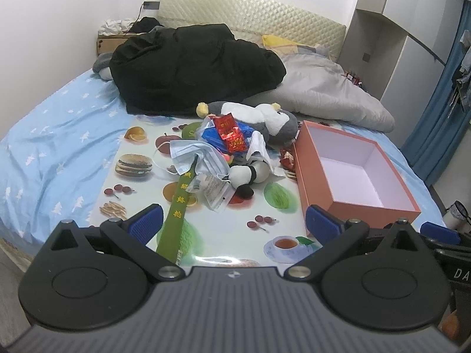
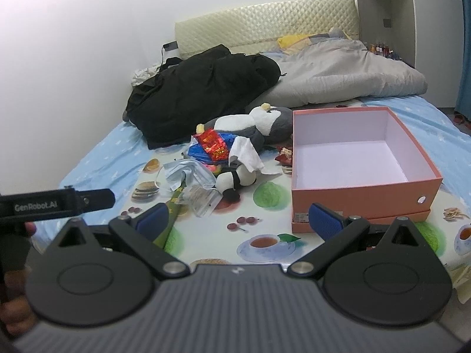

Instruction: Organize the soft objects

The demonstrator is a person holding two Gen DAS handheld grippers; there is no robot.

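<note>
Left wrist view: the left tool (image 1: 232, 220) is held low over the near edge of the bed, jaws spread wide, nothing between them. Right wrist view: the right tool (image 2: 238, 220) is likewise held with jaws wide apart and empty, just beside the left one, whose black body shows at the picture's left edge. Both seem parked at a standoff, likely so the whole heap can be surveyed before a first pick.

A printed food-pattern mat (image 1: 141, 158) is spread on the blue sheet (image 1: 53, 147), presumably as a working surface. A green strip with yellow characters (image 1: 176, 209) runs from the near edge toward the heap. The heap sits mid-mat: a clear packet (image 1: 213, 189), blue face masks (image 1: 191, 154), a small black-and-white plush (image 1: 250, 173), white tissue (image 2: 245, 151), red foil wrappers (image 1: 231, 133) on a blue bag, and behind them a grey-and-white penguin plush (image 1: 265, 119), lying on its side.

An orange box (image 2: 362, 206), open and empty, stands by the right edge of the mat, just beside the heap, evidently set there as the receptacle. Sorting is judged not yet begun.

Farther back, a black coat (image 1: 191, 64) and a grey quilt (image 1: 332, 91) lie toward the headboard (image 1: 250, 11).
</note>
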